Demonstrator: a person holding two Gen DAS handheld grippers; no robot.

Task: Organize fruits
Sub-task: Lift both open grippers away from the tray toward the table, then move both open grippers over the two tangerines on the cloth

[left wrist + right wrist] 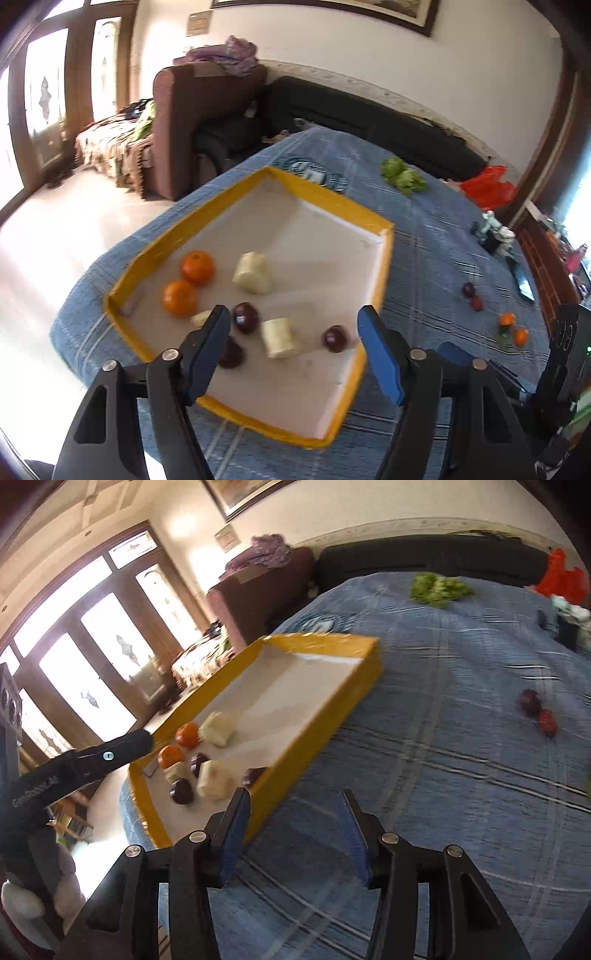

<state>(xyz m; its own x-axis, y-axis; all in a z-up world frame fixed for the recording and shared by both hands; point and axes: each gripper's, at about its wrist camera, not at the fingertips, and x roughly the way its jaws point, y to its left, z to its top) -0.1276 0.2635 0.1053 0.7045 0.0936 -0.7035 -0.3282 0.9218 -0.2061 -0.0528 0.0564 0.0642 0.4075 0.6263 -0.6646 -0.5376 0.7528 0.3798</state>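
Note:
A yellow-rimmed white tray (pixel 382 264) lies on the blue cloth. It holds two oranges (pixel 197 266), pale fruit chunks (pixel 254 273) and dark plums (pixel 245 316). My left gripper (pixel 293 325) is open and empty, hovering over the tray's near part. My right gripper (pixel 291 814) is open and empty above the cloth, right of the tray (pixel 325 723). Two dark plums (pixel 530 701) lie loose on the cloth to the right. They also show in the left wrist view (pixel 469 290), with two small oranges (pixel 508 319).
Green leafy vegetables (pixel 402 173) lie at the far side of the table, also in the right wrist view (pixel 437 585). A red bag (pixel 487 186) and small items (pixel 495 230) sit at the right edge. Sofas stand beyond. The left gripper's body (pixel 74 771) reaches toward the tray.

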